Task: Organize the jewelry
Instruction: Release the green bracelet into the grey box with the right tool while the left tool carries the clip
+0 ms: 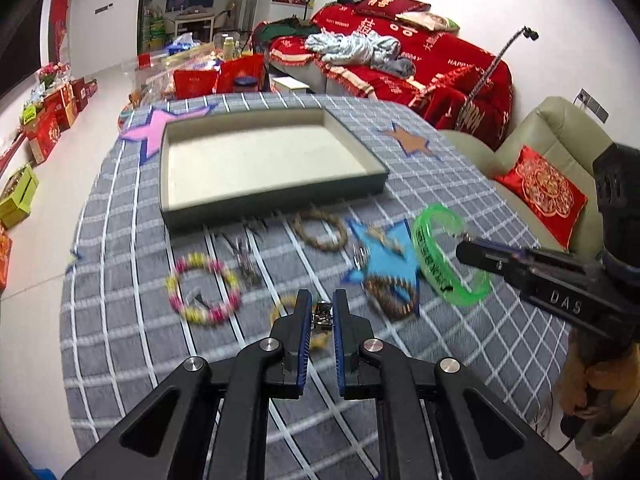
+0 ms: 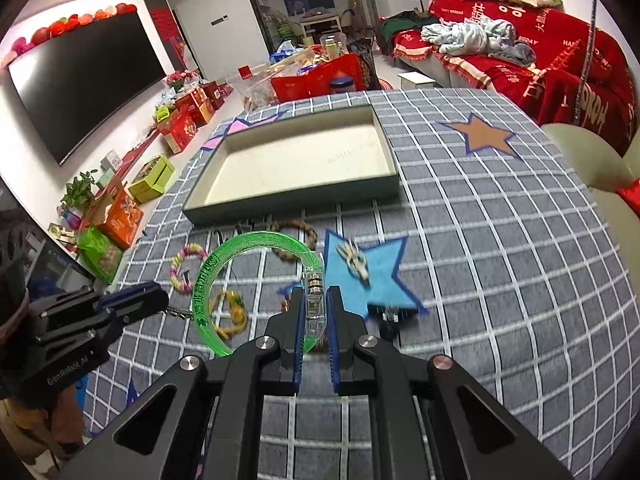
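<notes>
Holding: right tongs (image 2: 317,300) are clenched on the clear clasp section of a green bangle (image 2: 224,276), low centre of the right wrist view; the bangle's ring stands out to the left of the tips, lifted off the cloth.
Same bangle, other view: the green hoop hangs at the right of the left wrist view, just off the tip of the right tongs, which come in from the right edge.
Left tongs (image 1: 321,312): bottom centre of the left wrist view, fingers drawn close around a small dark metallic piece (image 1: 322,314); exactly what it is cannot be told through the blur.
Tray (image 1: 376,166): shallow, cream inside with dark walls, upper centre in both views, nothing lying in it.
Bench (image 1: 460,184): covered in a grey cloth with white grid lines and coloured star patches.
Pink-and-yellow bead bracelet (image 1: 204,294): left of centre, flat on the cloth.
Brown braided ring (image 1: 320,230): just below the tray's near wall.
Brown bead bracelet (image 1: 394,294): on the lower edge of the blue star patch (image 1: 384,264), right of the left tongs.
Yellow cord piece (image 2: 232,314): seen through the green hoop in the right wrist view, on the cloth.
Pale ornament (image 2: 354,262): on the blue star, right of the right tongs' tips.
Background: red-draped sofa (image 1: 400,60), upper right.
</notes>
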### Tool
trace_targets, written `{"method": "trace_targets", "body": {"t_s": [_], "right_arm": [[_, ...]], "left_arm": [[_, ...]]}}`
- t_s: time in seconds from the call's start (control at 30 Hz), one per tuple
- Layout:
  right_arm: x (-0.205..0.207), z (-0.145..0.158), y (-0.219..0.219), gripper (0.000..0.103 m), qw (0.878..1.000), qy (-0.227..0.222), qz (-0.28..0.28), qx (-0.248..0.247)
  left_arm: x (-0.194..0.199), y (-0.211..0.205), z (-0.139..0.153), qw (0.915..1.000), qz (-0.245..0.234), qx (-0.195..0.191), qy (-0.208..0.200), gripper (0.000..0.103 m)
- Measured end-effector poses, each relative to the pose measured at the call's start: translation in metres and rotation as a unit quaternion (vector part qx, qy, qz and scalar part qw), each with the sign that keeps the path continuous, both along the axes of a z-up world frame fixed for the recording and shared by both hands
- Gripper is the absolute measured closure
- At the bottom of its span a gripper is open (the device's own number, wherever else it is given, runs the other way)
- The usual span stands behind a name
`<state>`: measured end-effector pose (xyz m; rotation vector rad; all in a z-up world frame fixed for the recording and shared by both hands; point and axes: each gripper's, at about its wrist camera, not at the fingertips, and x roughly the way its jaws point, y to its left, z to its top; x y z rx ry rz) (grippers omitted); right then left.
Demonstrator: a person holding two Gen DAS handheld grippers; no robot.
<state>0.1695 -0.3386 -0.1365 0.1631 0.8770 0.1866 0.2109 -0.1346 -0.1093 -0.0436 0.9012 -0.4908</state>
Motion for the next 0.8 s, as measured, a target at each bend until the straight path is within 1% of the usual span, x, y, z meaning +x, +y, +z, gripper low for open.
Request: {"method": "trace_targets", "body": {"t_s": [0.17, 0.27, 0.4, 0.5, 0.6, 0.8], "right_arm": [[0.032, 0.014, 0.002, 0.092, 1.000, -0.009, 0.008, -0.004], [0.059, 0.020, 0.003, 0.092, 1.000, -0.008, 0.012, -0.002], [0.104, 0.023, 0.003, 0.092, 1.000, -0.003, 0.011, -0.007], [0.140, 0.019, 0.004, 0.092, 1.000, 0.005, 0.006, -0.017], [0.175, 0.008, 0.004, 0.092, 1.000, 0.020, 0.000, -0.022], [0.231, -0.023, 0.002, 0.092, 0.998, 0.050, -0.012, -0.034]], "left_arm": [[0.034, 0.004, 0.017, 0.9998, 0.009, -0.007, -0.015, 0.075], [0.063, 0.006, 0.026, 0.9996, 0.016, -0.015, -0.018, 0.075], [0.103, 0.004, 0.028, 0.9993, 0.025, -0.014, -0.025, 0.075], [0.136, 0.002, 0.023, 0.9991, 0.033, -0.014, -0.024, 0.075], [0.166, -0.001, 0.014, 0.9990, 0.040, -0.006, -0.020, 0.075], [0.220, -0.003, -0.017, 0.9989, 0.047, 0.009, 0.002, 0.075]]}}
